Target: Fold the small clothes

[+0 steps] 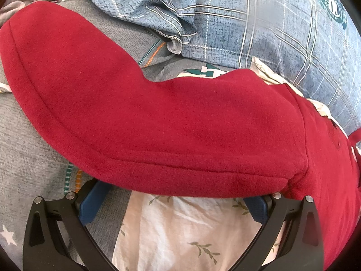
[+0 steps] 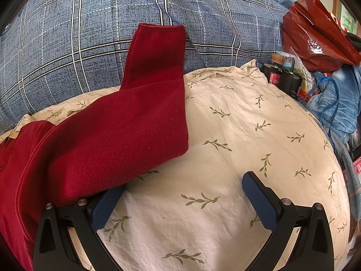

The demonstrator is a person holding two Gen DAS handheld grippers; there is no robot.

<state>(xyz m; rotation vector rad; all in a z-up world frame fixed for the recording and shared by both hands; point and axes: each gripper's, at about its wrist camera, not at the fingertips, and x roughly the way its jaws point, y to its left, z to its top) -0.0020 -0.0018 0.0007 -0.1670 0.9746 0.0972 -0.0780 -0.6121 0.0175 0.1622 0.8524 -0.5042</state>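
Fleece of the red garment (image 1: 158, 117) drapes over both wide-open, empty grippers, left (image 1: 176, 201) and right (image 2: 182, 194), on the leaf-print sheet (image 2: 248, 135), so each should pinch an edge squarely before folding.

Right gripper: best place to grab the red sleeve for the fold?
Probably the cuff, the sleeve's free end, lying flat and unobstructed up on the blue plaid quilt. Come over the leaf-print sheet from the sleeve's right, pinching its straight right edge. The right gripper is open.
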